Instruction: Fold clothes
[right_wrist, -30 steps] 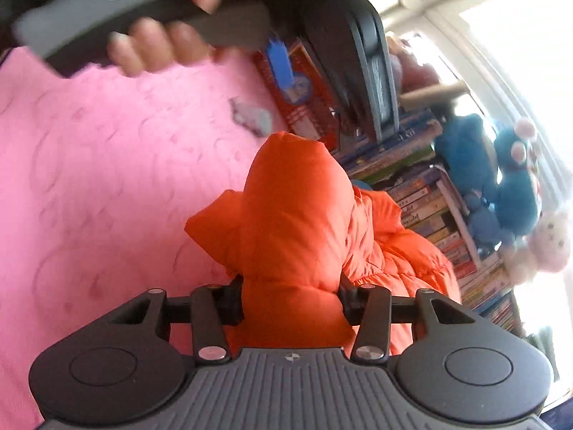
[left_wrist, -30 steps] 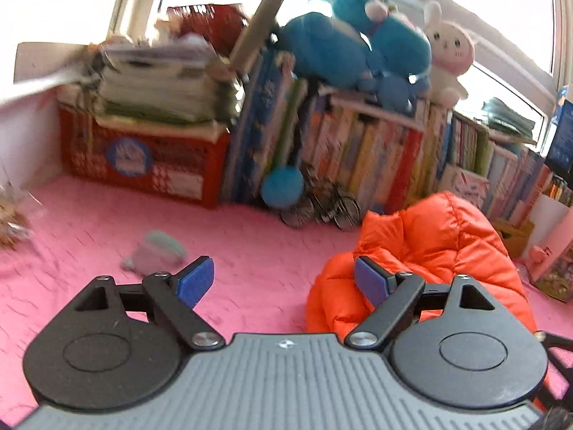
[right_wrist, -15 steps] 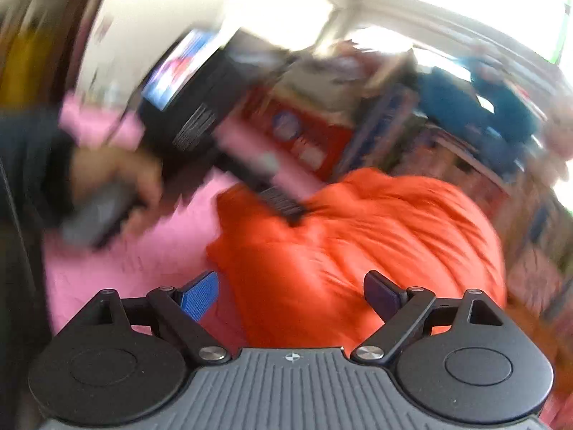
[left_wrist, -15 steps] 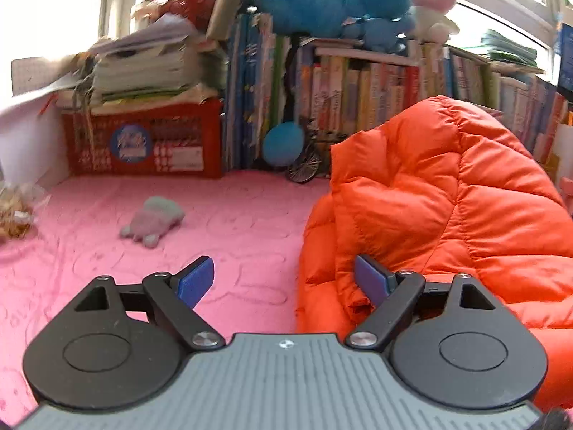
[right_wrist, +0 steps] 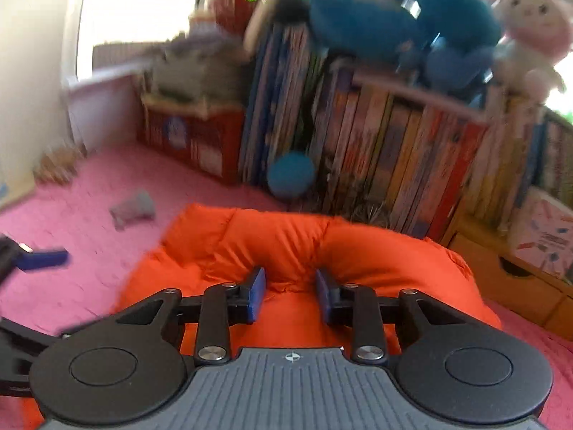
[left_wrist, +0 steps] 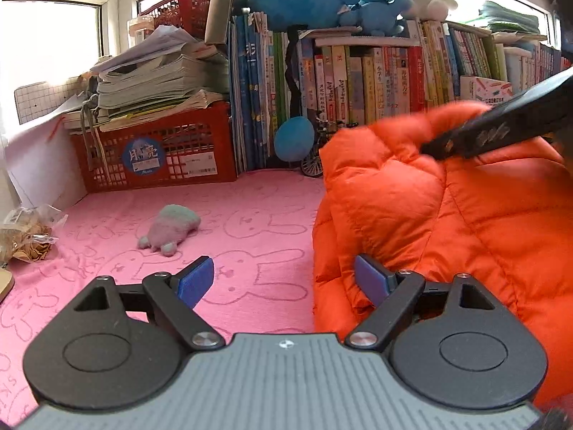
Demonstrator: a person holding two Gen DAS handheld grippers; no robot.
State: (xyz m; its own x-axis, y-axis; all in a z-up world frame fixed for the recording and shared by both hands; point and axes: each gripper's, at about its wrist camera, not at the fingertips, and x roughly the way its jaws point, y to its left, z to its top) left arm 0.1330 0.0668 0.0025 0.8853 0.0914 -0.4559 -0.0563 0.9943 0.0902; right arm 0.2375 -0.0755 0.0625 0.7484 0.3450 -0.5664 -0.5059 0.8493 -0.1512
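Jaws closing over orange jacket (right_wrist: 286, 251) on pink bunny-print blanket (left_wrist: 250, 222).

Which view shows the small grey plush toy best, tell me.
The left wrist view: the small grey plush toy lies sharp and unobstructed on the pink bunny-print cover, left of the orange puffer jacket. The right wrist view shows it only as a motion-blurred grey lump farther back.

Right gripper (right_wrist: 290, 299) jaws closing on a fold of orange puffer jacket (right_wrist: 286, 247) — pink blanket (right_wrist: 82, 261) beneath; books (right_wrist: 394, 157), blue plush (right_wrist: 361, 21) behind, blurred.
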